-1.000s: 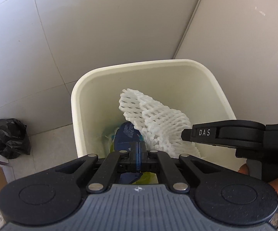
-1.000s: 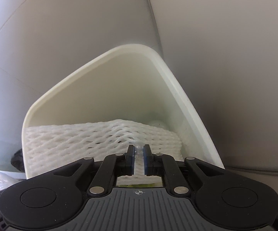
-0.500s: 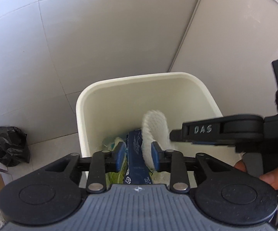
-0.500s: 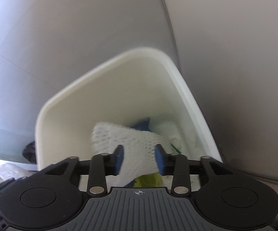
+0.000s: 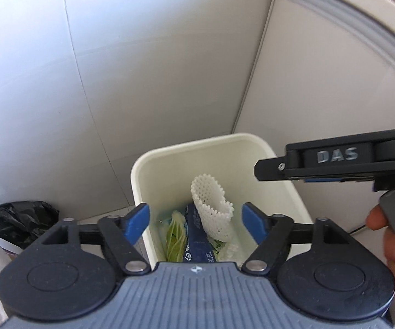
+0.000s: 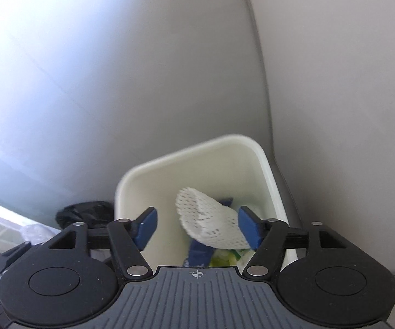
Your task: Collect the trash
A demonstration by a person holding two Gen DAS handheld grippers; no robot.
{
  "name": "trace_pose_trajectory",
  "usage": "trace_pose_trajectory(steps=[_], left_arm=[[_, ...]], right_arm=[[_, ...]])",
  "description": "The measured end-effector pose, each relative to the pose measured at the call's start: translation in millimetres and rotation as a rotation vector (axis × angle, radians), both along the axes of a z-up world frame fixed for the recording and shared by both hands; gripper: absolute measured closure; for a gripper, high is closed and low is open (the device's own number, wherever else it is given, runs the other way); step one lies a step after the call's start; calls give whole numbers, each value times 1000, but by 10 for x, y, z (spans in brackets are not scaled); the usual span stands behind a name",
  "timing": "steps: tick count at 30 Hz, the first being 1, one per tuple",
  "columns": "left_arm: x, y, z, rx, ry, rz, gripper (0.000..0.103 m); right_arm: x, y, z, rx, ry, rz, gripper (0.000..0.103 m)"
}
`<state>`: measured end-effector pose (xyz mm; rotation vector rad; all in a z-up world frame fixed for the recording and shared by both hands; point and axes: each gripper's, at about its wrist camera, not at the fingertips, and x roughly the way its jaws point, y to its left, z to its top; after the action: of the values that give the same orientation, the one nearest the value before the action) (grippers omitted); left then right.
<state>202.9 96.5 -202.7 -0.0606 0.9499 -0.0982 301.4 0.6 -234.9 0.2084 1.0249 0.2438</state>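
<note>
both tools hang above the white bin with nothing in them. the left tool has its blue pads spread wide, and the right tool is spread just as wide; neither touches any trash. a second ago each was pinched tight, the left on a dark blue wrapper and the right on the white foam net. half a second ago the jaws were only part way apart, with the net blurred as it fell.

now the foam net lies curled inside the bin, below and ahead of both tools, leaning on the blue wrapper. green and yellow packaging lies just beside them at the bottom. in the right wrist view the net sits between the pads but well beneath them, not held.

both cameras also sit higher and farther back than before: the bin fills less of each view and more wall shows. the right tool's side, marked das, crosses the left view to the right of the bin.

i judge this drop finished. a black bag lies on the floor left of the bin, so more collecting may remain.
</note>
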Motion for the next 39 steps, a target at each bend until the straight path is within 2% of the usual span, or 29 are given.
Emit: trace_pose_trajectory(steps=[2, 4, 8, 13, 18, 22, 28, 39], left_arm=[[-63, 5, 85, 5, -14, -3, 23], [-114, -18, 173, 17, -32, -6, 13], [-203, -51, 362, 28, -64, -11, 6], [-197, -166, 565, 28, -91, -21, 1], [-205, -208, 730, 36, -124, -42, 1], [-256, -291, 900, 37, -140, -53, 1], [-261, -509, 1210, 63, -165, -59, 1], [-146, -828, 1526, 58, -221, -111, 1]], right_arm=[[-98, -20, 183, -7, -25, 21, 28], [-175, -49, 356, -22, -45, 39, 24], [-322, -206, 724, -46, -82, 54, 17], [-450, -317, 1097, -43, -122, 79, 15], [-582, -391, 1467, -76, -188, 114, 14], [-654, -514, 1708, -101, -250, 121, 6], [-700, -756, 1929, -147, -322, 97, 5], [-832, -1259, 2323, -199, -411, 33, 3]])
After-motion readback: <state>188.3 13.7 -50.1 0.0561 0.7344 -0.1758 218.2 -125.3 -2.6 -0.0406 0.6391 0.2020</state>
